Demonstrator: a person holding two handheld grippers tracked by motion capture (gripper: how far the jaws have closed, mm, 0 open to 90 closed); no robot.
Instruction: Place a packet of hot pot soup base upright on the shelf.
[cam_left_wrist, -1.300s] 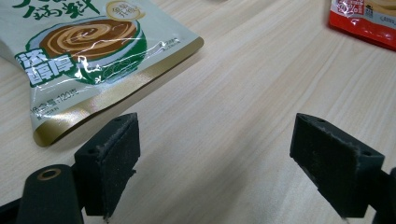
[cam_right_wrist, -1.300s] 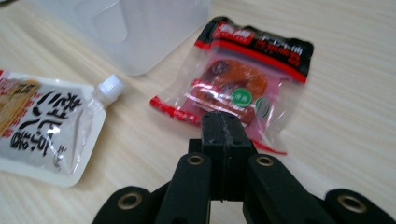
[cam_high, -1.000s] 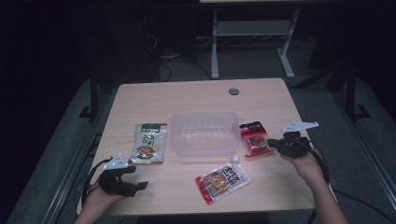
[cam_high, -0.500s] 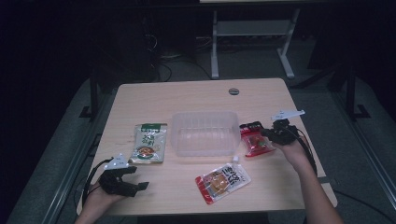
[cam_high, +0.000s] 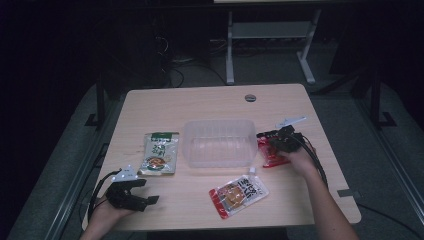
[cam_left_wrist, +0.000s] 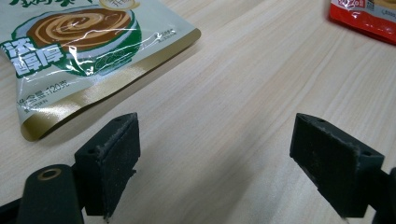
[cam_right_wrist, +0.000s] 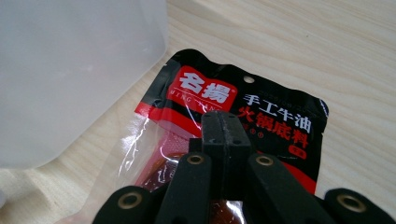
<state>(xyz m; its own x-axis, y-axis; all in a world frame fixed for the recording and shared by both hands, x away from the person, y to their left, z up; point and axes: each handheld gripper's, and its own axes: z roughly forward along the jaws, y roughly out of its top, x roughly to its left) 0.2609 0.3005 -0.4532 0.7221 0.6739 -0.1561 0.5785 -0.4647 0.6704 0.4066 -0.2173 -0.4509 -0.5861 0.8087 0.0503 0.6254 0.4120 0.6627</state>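
Red pouch (cam_right_wrist: 243, 107) print reads clearly behind closed right gripper (cam_right_wrist: 225, 128)

Your left hand-held gripper (cam_left_wrist: 233, 172): black jaws, fuzzy square pads, brass-ringed screw holes, grey three-cornered plate on top, black cable trailing. Your right hand-held gripper (cam_right_wrist: 225, 135): same black build, brass rivets, grey plate. Forearms bare.

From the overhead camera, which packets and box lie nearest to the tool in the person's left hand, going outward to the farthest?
Measured from the left tool in the high view:
1. Green packet, just above it on the table's left side.
2. Orange packet, to its right near the front edge.
3. Clear plastic box, in the middle of the table.
4. Red packet, far right, under the right tool.
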